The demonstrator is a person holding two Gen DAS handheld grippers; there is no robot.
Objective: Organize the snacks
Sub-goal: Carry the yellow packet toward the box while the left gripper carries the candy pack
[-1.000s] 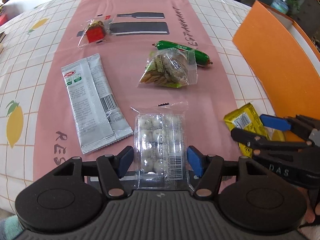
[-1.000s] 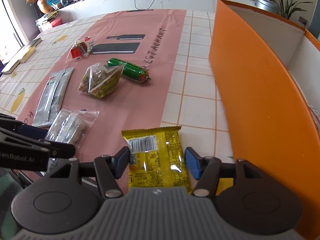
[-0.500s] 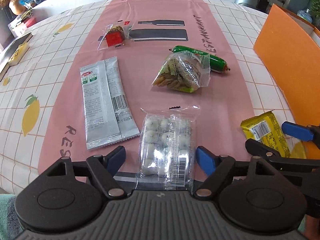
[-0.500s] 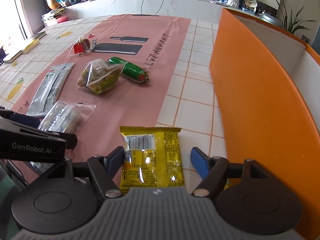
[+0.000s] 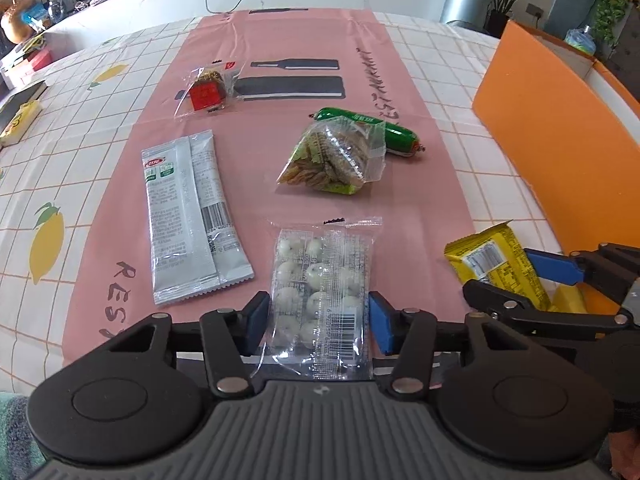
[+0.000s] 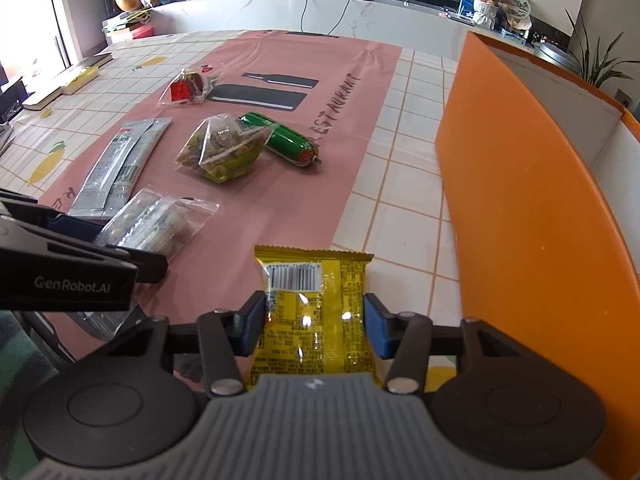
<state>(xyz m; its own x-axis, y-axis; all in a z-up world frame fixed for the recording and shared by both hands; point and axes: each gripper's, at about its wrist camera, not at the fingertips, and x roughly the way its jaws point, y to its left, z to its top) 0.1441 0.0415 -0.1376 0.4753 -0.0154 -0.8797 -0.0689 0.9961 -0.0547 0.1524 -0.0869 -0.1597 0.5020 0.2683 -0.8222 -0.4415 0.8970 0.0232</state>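
My left gripper (image 5: 318, 326) is shut on a clear packet of white candies (image 5: 320, 284), its blue pads touching the packet's sides. My right gripper (image 6: 316, 322) is shut on a yellow snack packet (image 6: 314, 312); the same packet shows in the left wrist view (image 5: 496, 268). On the pink mat (image 5: 280, 128) lie a grey sachet pair (image 5: 188, 216), a clear bag of crackers (image 5: 332, 156), a green sausage (image 5: 384, 132) and a red-labelled packet (image 5: 206, 92). An orange box (image 6: 532, 208) stands at the right.
The mat lies on a tiled lemon-print tablecloth (image 5: 52, 148). Books (image 6: 68, 80) lie at the far left edge. A white counter (image 6: 320, 12) with plants and a bin runs behind the table.
Both grippers have closed in on their packets. Both views have tilted up and show more of the room behind the table.
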